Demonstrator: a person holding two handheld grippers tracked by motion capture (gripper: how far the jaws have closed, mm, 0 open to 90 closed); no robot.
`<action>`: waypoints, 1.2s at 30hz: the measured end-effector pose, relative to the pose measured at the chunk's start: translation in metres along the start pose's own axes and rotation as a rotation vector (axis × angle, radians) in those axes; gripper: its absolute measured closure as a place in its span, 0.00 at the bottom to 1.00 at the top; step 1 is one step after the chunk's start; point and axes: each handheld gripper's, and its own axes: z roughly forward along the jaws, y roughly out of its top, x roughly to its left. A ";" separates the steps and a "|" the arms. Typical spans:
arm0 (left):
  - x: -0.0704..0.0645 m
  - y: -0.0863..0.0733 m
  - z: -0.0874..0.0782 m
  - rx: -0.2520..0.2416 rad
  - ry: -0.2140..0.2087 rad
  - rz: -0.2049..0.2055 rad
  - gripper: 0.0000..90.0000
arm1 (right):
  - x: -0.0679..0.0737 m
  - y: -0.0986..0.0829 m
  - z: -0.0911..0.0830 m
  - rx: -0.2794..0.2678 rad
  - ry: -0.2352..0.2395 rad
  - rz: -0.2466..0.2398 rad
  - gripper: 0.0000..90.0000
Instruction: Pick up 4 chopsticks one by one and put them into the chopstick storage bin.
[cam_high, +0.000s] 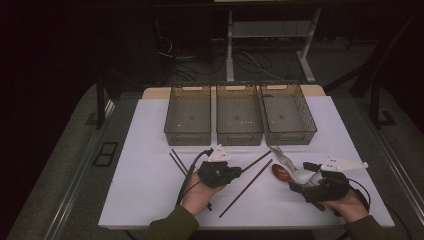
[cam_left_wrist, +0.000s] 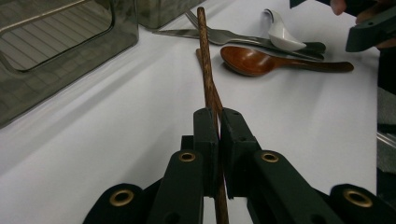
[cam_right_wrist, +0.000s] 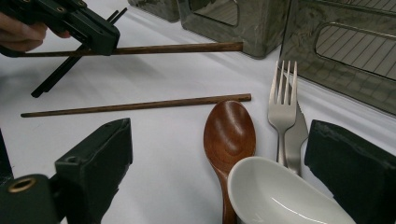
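Note:
My left gripper (cam_left_wrist: 217, 114) is shut on a brown wooden chopstick (cam_left_wrist: 204, 51), whose far end points toward the baskets and hangs just above the table. In the high view this left gripper (cam_high: 239, 171) is at the table's middle. The second brown chopstick (cam_right_wrist: 140, 106) lies flat on the white table. My right gripper (cam_right_wrist: 222, 140) stands open, its jaws on either side of a white ceramic spoon (cam_right_wrist: 280, 196). Beside that spoon lie a brown wooden spoon (cam_right_wrist: 229, 135), a steel fork (cam_right_wrist: 282, 102) and a knife (cam_right_wrist: 296, 135).
Three wire-mesh baskets (cam_high: 239, 135) stand side by side at the back of the white table (cam_high: 145, 190). A pair of black chopsticks (cam_high: 177, 161) lies left of my left gripper. The cutlery cluster (cam_high: 290, 170) sits at front right.

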 end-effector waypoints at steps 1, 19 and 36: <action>0.001 0.001 -0.001 0.001 -0.005 0.010 0.94 | 0.000 0.000 0.000 0.000 0.000 -0.001 0.08; 0.016 0.007 -0.037 -0.028 -0.047 0.081 0.94 | 0.000 -0.001 0.000 0.002 -0.003 -0.004 0.08; 0.044 0.002 -0.074 -0.064 0.030 0.052 0.94 | 0.000 -0.001 0.000 0.004 -0.003 -0.003 0.08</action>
